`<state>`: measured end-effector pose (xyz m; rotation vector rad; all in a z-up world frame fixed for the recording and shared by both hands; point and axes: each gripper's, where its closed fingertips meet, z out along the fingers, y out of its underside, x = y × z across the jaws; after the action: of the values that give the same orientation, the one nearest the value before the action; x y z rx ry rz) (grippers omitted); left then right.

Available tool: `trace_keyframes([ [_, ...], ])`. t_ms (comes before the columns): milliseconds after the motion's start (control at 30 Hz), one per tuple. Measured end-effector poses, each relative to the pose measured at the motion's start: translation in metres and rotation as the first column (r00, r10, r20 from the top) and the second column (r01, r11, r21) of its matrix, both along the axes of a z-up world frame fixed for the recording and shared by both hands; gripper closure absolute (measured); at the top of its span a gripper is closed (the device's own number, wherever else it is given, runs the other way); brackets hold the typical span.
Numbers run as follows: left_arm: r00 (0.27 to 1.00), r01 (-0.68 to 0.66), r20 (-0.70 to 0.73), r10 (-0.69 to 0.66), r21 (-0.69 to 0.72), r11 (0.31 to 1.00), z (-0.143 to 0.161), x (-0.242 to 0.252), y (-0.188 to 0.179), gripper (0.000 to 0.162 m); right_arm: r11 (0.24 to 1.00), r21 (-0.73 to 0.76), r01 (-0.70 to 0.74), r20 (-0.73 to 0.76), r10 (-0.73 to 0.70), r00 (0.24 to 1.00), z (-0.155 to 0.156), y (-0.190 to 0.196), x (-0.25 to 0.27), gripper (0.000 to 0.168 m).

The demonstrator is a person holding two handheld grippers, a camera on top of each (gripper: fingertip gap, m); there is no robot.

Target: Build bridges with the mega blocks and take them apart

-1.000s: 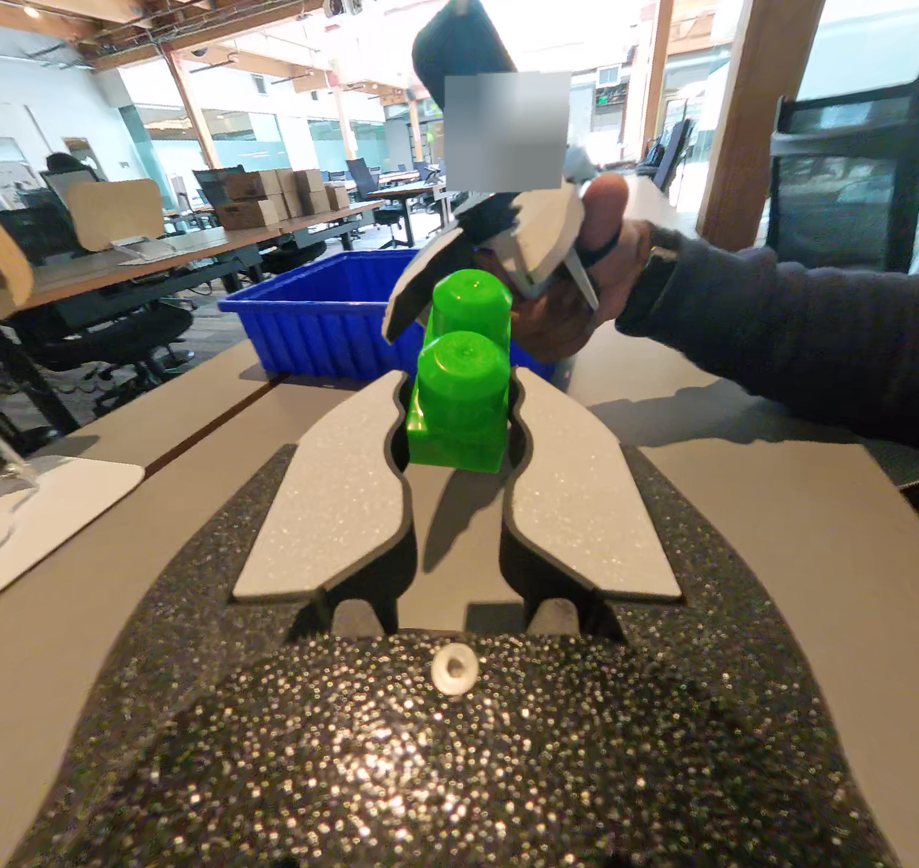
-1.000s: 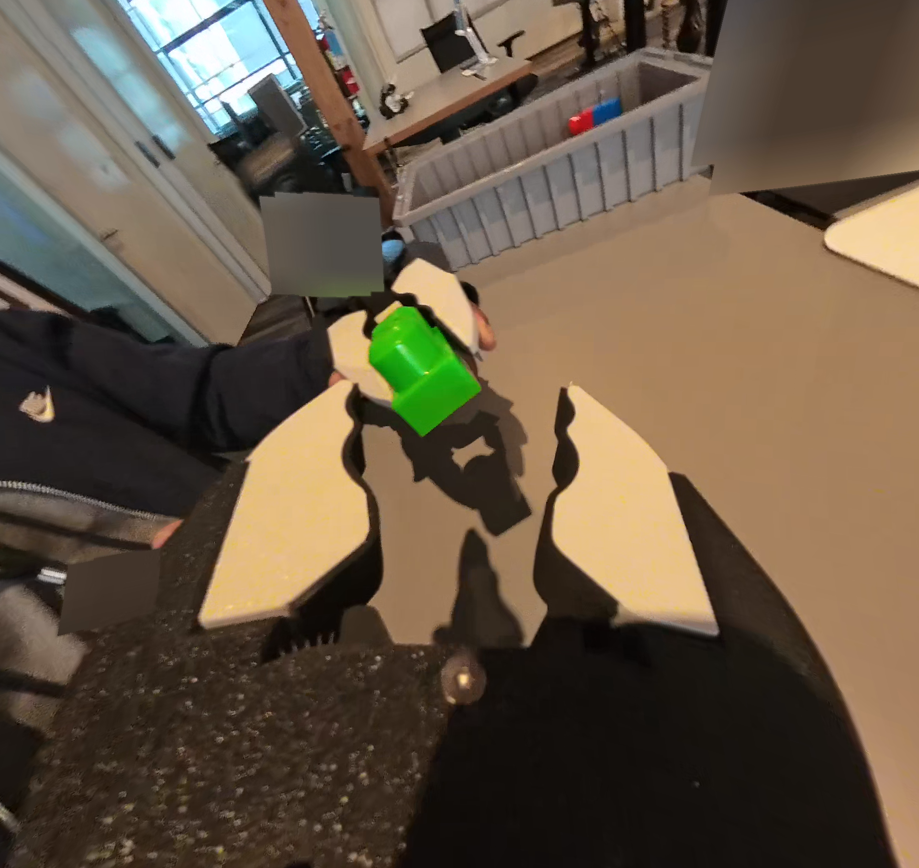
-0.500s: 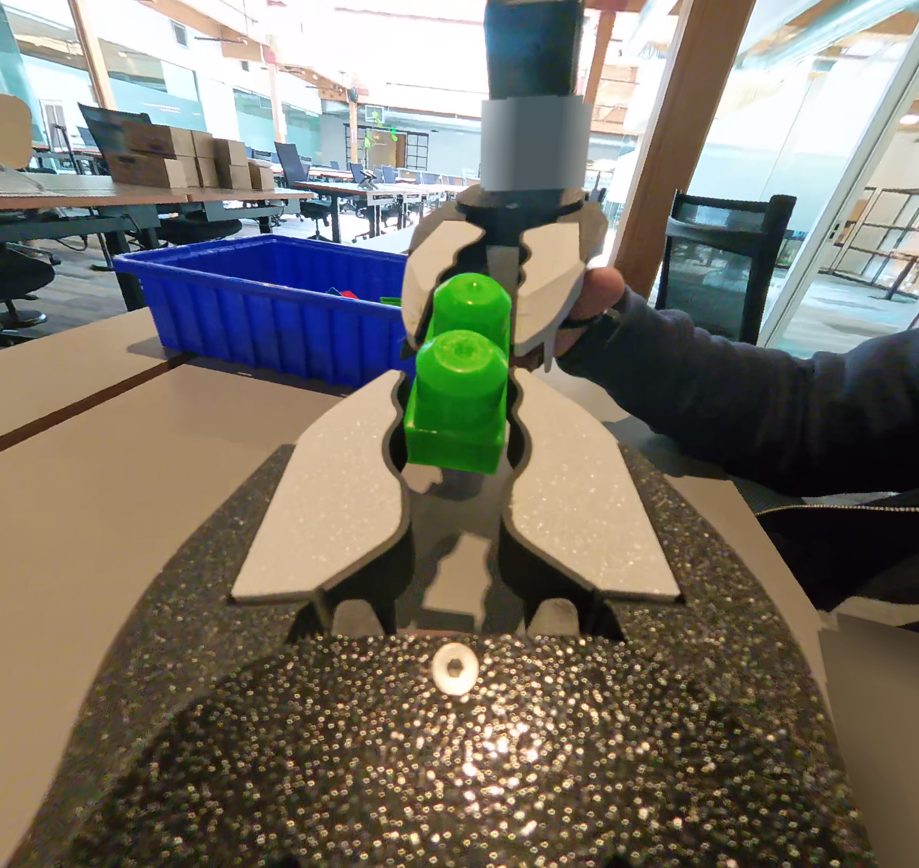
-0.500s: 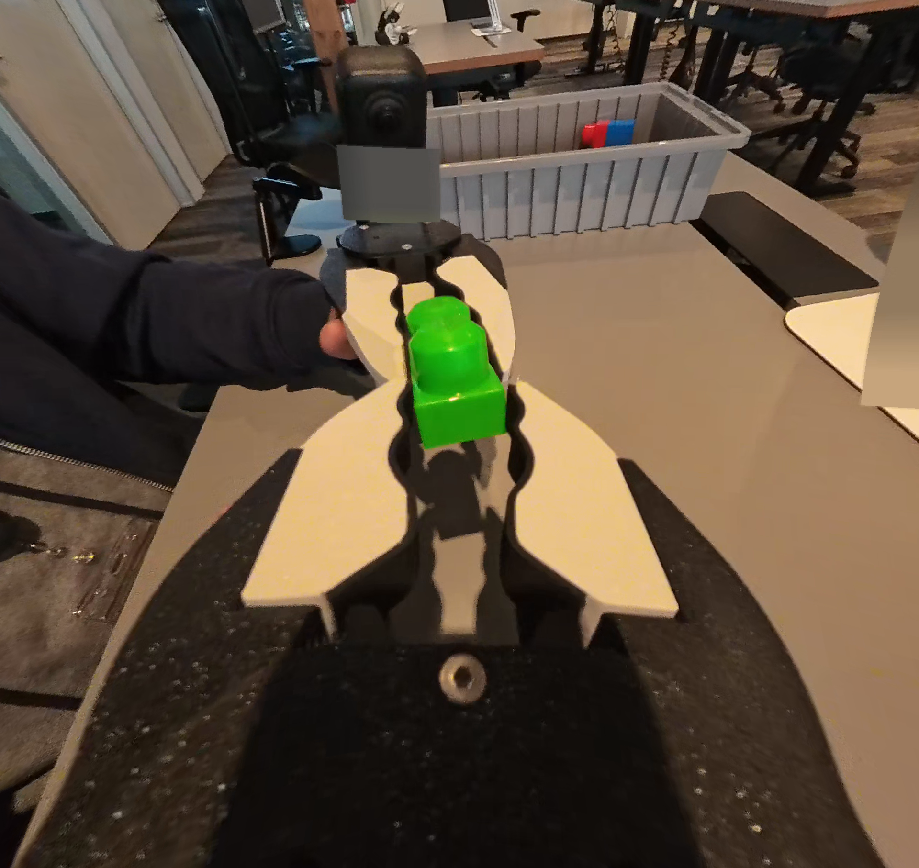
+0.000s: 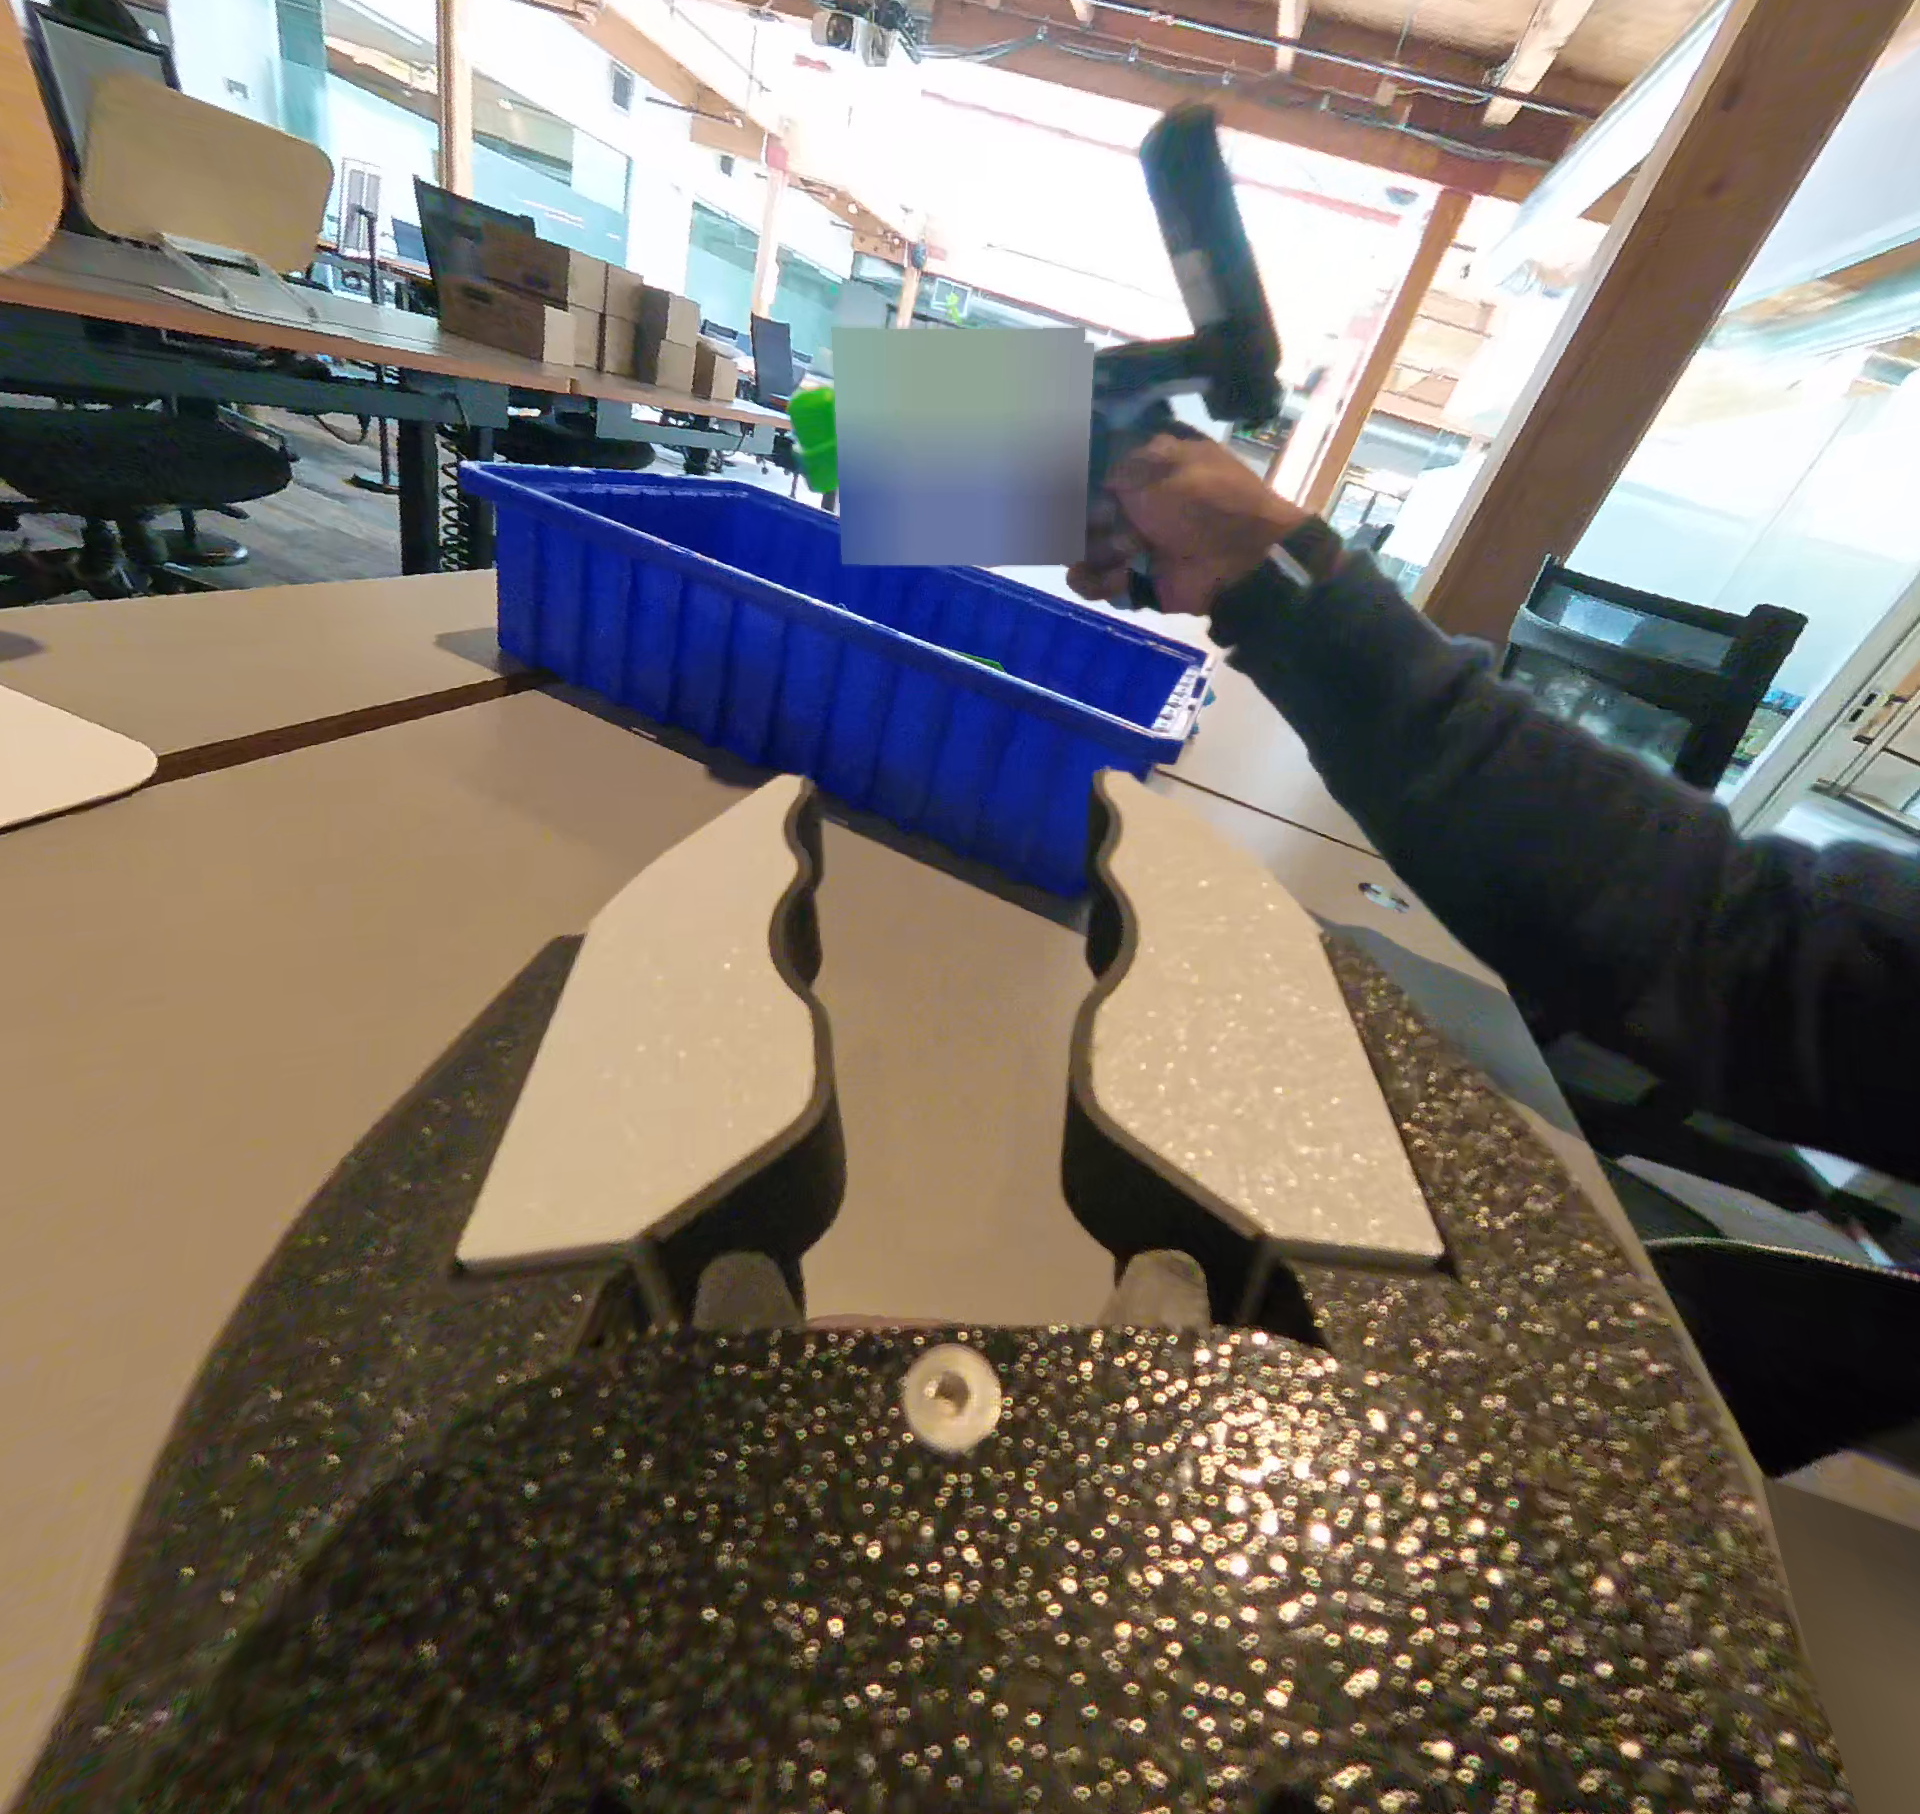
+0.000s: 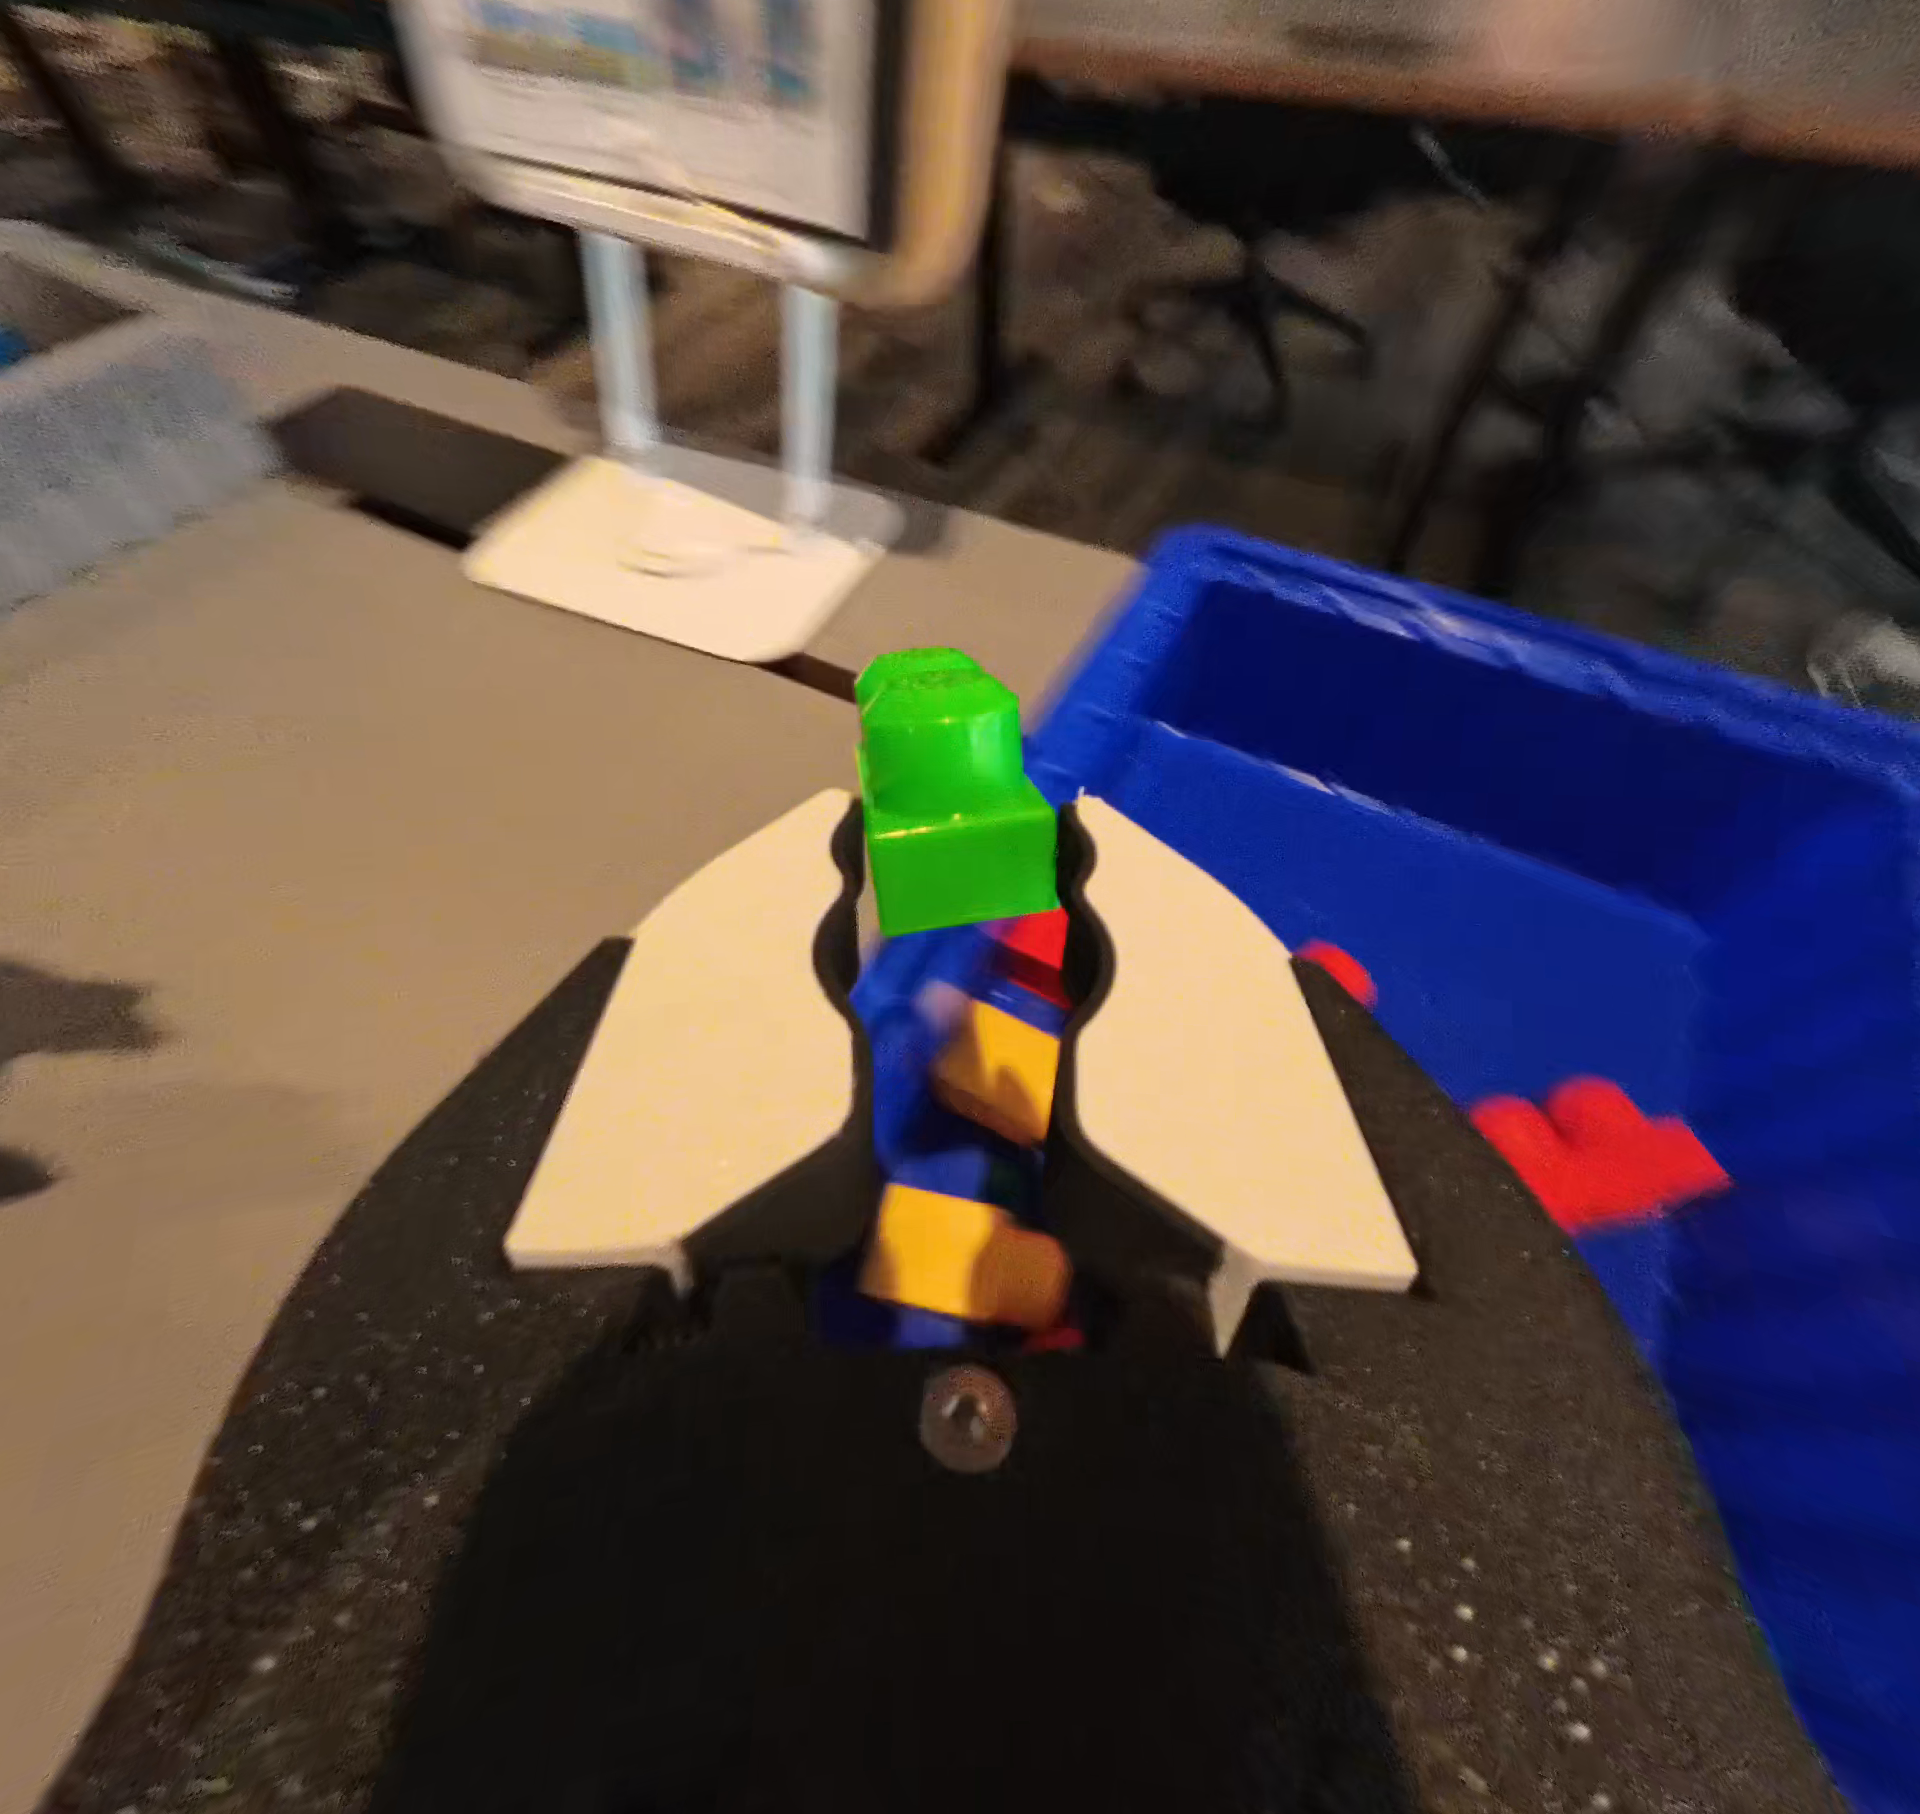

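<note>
The right hand-held gripper (image 6: 956, 814) has its two pale fingers closed against the sides of a bright green plastic two-stud mega block (image 6: 951, 808), which is pinched at the fingertips, studs pointing up and away, and held in the air above the near-left corner of a deep blue ribbed plastic bin (image 6: 1475, 829). Through the gap behind the block, the bin's inside shows yellow plastic blocks (image 6: 961, 1255) and red plastic blocks (image 6: 1590, 1156) lying loose among blue ones, all blurred. The left hand-held gripper (image 5: 951, 808) sits low over the grey table (image 5: 312, 912) with its fingers spread well apart and nothing between them; it points toward the blue bin, which stands on the table just beyond the fingertips. Farther off in the left wrist view, a dark-sleeved hand (image 5: 1184, 517) holds the other gripper up over the bin's far side, a sliver of the green block showing beside a blurred patch.
</note>
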<state>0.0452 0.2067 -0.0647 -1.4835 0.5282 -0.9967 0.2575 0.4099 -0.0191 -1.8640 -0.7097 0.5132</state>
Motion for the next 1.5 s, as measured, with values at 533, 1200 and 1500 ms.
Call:
trace_keyframes([
  [533, 0.998, 0.006, -0.06, -0.005, 0.015, 1.0, -0.003, 0.004, -0.003, 0.117, 0.904, -0.196, 0.38, 0.239, -0.332, 0.913, -0.096, 0.108, 0.071, 0.092],
  [1200, 0.853, -0.378, -0.313, 0.418, 0.181, 0.908, 0.007, -0.076, 0.019, 0.113, 0.865, 0.31, -0.395, 0.262, 0.322, 0.91, -0.056, -0.179, -0.177, 0.115],
  [1500, 0.579, -0.769, -0.344, 0.739, 0.07, 0.635, 0.068, -0.315, -0.012, 0.11, 0.846, 0.05, -0.531, 0.271, 0.5, 0.823, -0.131, -0.203, -0.203, 0.113],
])
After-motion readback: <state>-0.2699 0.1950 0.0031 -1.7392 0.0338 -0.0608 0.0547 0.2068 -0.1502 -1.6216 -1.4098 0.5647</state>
